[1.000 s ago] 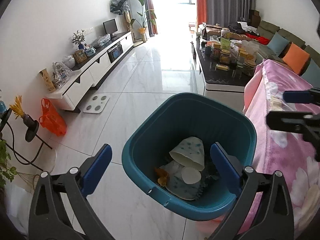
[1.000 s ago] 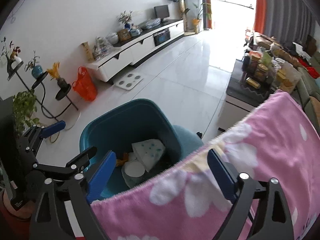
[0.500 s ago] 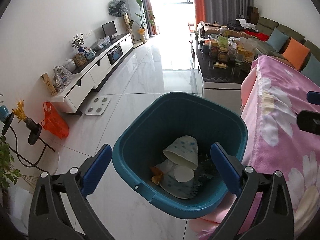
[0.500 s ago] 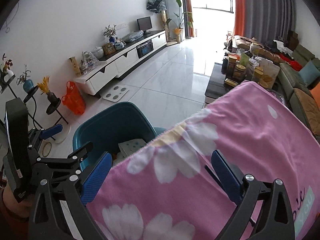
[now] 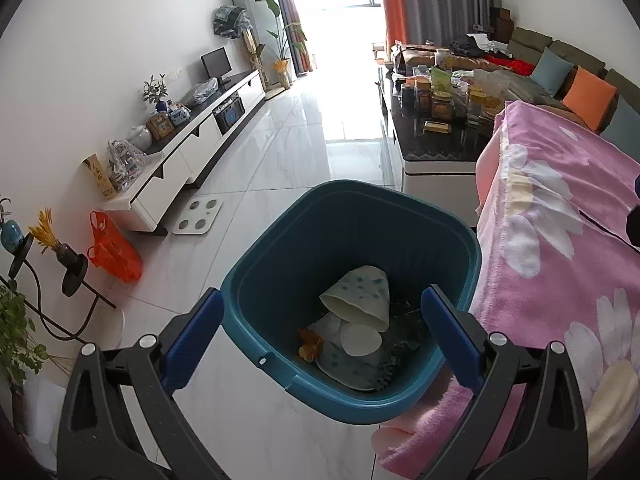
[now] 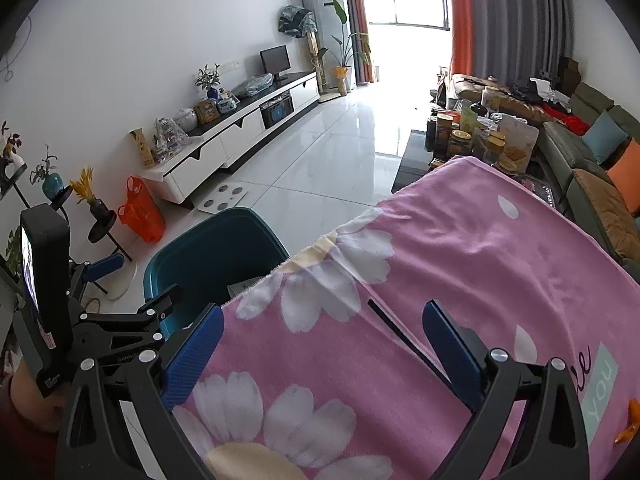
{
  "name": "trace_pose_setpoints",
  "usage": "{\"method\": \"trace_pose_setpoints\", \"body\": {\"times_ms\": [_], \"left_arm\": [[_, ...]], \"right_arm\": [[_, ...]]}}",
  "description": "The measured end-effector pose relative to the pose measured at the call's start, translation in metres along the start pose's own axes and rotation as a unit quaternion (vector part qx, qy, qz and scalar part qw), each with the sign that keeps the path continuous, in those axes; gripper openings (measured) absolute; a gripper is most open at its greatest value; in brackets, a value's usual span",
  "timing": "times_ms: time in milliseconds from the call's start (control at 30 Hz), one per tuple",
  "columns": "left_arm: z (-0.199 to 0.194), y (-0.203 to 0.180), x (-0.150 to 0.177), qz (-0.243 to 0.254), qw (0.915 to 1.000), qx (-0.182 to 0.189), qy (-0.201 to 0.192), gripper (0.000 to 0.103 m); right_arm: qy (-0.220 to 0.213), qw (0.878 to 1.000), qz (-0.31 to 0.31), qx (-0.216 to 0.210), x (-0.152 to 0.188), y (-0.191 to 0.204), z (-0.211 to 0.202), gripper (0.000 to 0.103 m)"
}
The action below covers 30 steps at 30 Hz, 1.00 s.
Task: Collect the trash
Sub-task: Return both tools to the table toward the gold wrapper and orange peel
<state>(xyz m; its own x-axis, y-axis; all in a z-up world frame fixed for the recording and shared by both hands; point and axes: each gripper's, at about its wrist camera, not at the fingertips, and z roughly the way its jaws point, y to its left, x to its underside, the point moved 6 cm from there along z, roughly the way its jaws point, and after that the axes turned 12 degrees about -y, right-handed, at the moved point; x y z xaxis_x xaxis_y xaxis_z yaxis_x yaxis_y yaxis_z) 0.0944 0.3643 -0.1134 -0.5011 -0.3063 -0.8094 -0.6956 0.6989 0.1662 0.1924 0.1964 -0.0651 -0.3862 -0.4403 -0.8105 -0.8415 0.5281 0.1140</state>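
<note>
A teal trash bin [image 5: 280, 248] stands on the white floor beside a surface covered by a pink flowered blanket [image 5: 560, 248]. Inside it lie paper cups [image 5: 360, 300], a white disc [image 5: 360, 339] and an orange scrap [image 5: 310, 344]. My left gripper [image 5: 320, 328] is open and empty, hovering over the bin's near rim. My right gripper [image 6: 320, 344] is open and empty above the blanket [image 6: 460, 264]. The bin [image 6: 208, 248] and the left gripper [image 6: 132, 312] show at the left of the right wrist view. An orange scrap [image 6: 628, 420] lies on the blanket at the far right edge.
A white TV cabinet [image 5: 192, 148] runs along the left wall, with an orange plastic bag [image 5: 114, 248] and a bathroom scale [image 5: 198, 216] on the floor beside it. A dark coffee table [image 5: 436, 136] crowded with jars stands beyond the blanket. A sofa [image 5: 560, 68] lines the right wall.
My right gripper has risen and moved right over the blanket, so the bin's contents are hidden from it now. My left gripper has drawn back slightly from the bin.
</note>
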Motion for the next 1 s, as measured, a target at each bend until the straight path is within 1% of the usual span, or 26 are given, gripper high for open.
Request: {"method": "trace_pose_setpoints", "body": {"times_ms": [233, 467, 700, 833, 1000], "left_arm": [[-0.006, -0.003, -0.006, 0.006, 0.9999, 0.003, -0.008, 0.097], [-0.024, -0.018, -0.019, 0.008, 0.9993, 0.019, -0.030, 0.097], [-0.053, -0.044, -0.037, 0.004, 0.9965, 0.059, -0.060, 0.097], [-0.068, -0.063, -0.043, 0.008, 0.9940, 0.082, -0.072, 0.097], [-0.090, -0.093, -0.048, 0.013, 0.9890, 0.120, -0.086, 0.097]], "right_arm": [[-0.006, 1.000, 0.004, 0.005, 0.001, -0.007, -0.007, 0.096], [-0.021, 0.999, 0.011, 0.022, 0.002, -0.020, -0.025, 0.096], [-0.041, 0.997, 0.008, 0.059, 0.005, -0.038, -0.051, 0.096], [-0.052, 0.994, 0.003, 0.092, 0.010, -0.055, -0.069, 0.096], [-0.059, 0.990, 0.007, 0.128, 0.021, -0.078, -0.092, 0.096]]}}
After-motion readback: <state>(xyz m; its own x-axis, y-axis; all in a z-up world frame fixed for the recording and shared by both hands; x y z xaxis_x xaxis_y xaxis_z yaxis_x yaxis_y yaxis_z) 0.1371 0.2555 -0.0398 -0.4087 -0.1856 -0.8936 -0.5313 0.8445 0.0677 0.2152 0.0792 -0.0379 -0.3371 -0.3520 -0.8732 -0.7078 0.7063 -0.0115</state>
